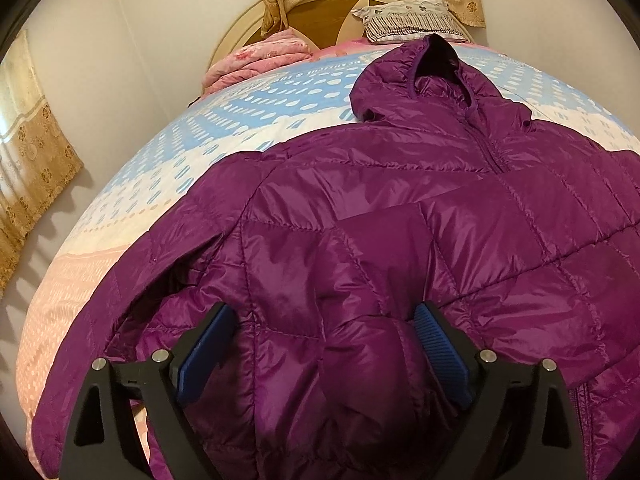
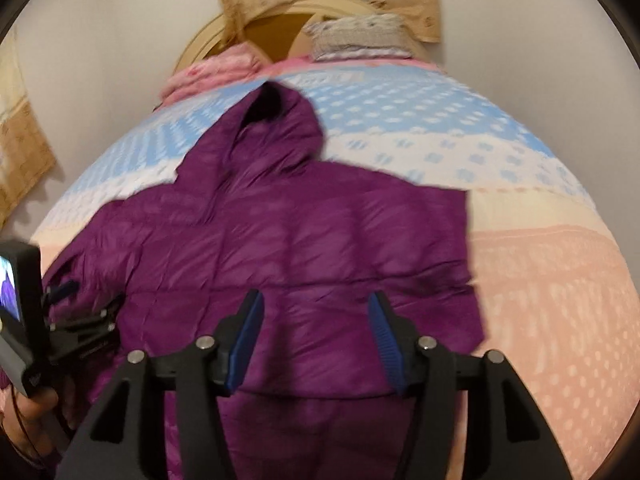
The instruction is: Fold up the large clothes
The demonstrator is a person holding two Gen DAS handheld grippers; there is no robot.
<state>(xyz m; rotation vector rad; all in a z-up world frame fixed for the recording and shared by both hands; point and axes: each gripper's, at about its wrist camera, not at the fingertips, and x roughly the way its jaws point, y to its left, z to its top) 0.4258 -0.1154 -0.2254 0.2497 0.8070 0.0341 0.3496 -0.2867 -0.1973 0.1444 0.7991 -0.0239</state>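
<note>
Blue-padded fingers of my left gripper stand wide apart, low in the left wrist view, with a puffed fold of the purple jacket bulging up between them; the pads sit at either side of that fold, and I cannot tell whether they touch the cloth. My right gripper is parted to a middling width above the jacket's lower part, and its pads hover over the quilted fabric without pinching any of it.

Jacket: a hooded, quilted coat spread front-up across the bed, hood toward the headboard, zip running down the middle. From the left wrist a sleeve lies out toward the left edge of the mattress. From the right wrist the coat's right side ends in a straight vertical edge, with bare bedspread beyond it.

Surroundings: the bedspread is banded blue, white and pink with a dotted pattern. Against the headboard rest a folded pink blanket and a grey patterned pillow. Beige flowered curtains hang at the left wall and behind the headboard. At the left border of the right wrist view my left hand holds the other gripper, whose small camera screen is lit. That view is blurred. Nothing lies on top of the jacket apart from my own fingers
</note>
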